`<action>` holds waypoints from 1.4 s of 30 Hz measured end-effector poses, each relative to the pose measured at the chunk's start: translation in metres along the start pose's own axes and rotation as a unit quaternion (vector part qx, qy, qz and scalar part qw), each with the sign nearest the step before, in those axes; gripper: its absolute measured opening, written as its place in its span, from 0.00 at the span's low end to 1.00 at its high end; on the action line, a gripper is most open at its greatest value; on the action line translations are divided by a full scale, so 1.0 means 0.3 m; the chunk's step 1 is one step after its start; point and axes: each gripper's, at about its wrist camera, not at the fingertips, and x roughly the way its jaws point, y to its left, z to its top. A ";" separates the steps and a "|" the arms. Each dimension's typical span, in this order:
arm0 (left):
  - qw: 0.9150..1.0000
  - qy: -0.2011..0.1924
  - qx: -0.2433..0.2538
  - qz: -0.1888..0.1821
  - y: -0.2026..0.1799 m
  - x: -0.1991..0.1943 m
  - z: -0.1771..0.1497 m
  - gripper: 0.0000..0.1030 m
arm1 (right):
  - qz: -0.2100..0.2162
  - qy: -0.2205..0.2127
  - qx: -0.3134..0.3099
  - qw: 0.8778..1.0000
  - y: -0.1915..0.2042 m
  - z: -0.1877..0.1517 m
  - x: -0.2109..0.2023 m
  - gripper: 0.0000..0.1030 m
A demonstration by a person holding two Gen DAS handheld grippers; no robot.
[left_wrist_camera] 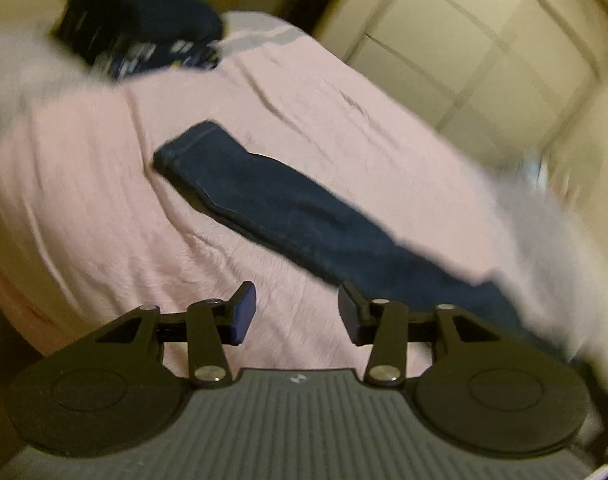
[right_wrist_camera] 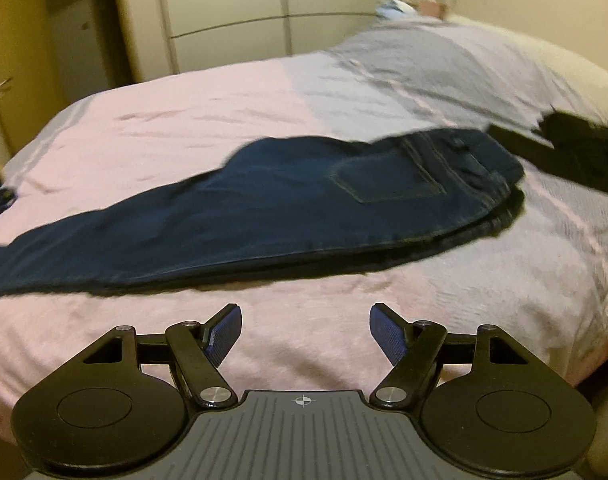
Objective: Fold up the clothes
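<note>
Dark blue jeans [right_wrist_camera: 287,208] lie flat on the pink bedspread [right_wrist_camera: 183,120], folded lengthwise with one leg on the other. A back pocket and the waistband show at the right in the right wrist view. In the left wrist view the jeans [left_wrist_camera: 287,208] run from the leg hem at centre to the lower right. My left gripper [left_wrist_camera: 297,312] is open just above the bedspread [left_wrist_camera: 103,208], near the leg's edge, holding nothing. My right gripper [right_wrist_camera: 306,334] is open too, over bare bedspread in front of the jeans' long edge.
A pile of dark clothes [left_wrist_camera: 139,28] sits at the far end of the bed. A black garment or strap [right_wrist_camera: 576,152] lies beside the waistband. White wardrobe doors [right_wrist_camera: 231,8] stand beyond the bed. Grey bedding [right_wrist_camera: 424,64] covers the pillow end.
</note>
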 end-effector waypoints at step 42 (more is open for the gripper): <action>0.865 -0.083 0.487 -0.084 -0.753 0.491 -0.333 0.06 | -0.025 -0.052 0.158 0.986 -0.294 0.137 0.304 0.72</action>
